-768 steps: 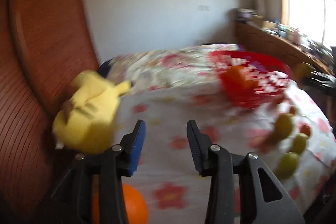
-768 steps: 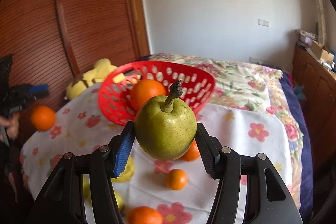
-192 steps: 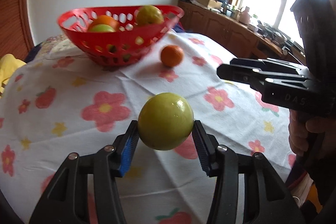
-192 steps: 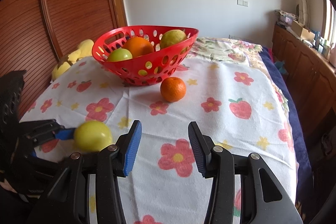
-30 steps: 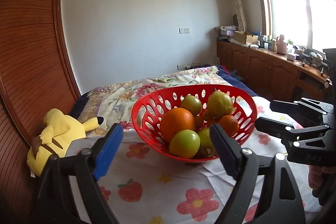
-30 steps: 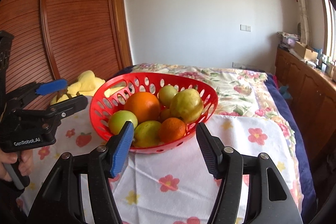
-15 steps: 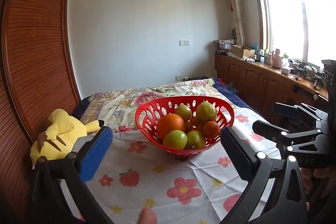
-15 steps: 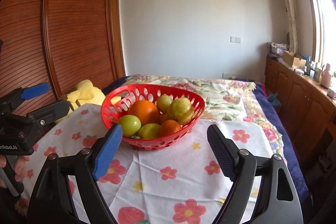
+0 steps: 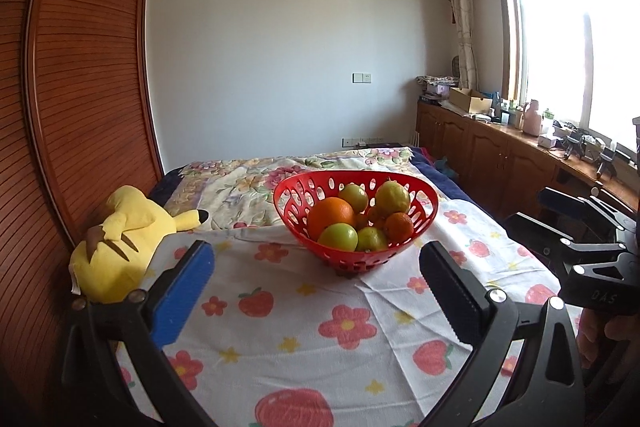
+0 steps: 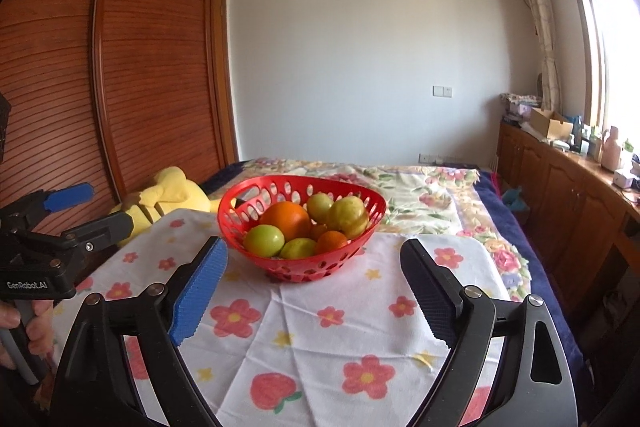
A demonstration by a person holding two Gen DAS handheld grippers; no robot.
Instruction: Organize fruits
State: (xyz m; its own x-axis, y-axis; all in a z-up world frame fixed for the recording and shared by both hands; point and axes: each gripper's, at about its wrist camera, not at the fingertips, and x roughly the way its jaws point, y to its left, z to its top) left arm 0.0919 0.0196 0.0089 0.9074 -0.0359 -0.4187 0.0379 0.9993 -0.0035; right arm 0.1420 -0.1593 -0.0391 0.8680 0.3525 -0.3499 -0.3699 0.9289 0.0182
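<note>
A: Currently, where is the fruit located relative to the fingers?

B: All fruit is contained in the red perforated basket (image 9: 416,205), which is set on the flower-printed cloth (image 9: 348,323) well beyond both sets of fingertips. A large orange (image 9: 330,213), a green apple (image 9: 338,237) and a yellow pear (image 9: 392,197) are seen on top.

A: How are the grippers posed?

B: The left gripper (image 9: 316,291) is held level, aimed at the basket, fingers spread wide with nothing between them. The right gripper (image 10: 314,285) is likewise held wide apart and empty. A yellow Pikachu plush (image 9: 120,239) is lying left of the basket, against the wooden wardrobe (image 9: 80,107).
</note>
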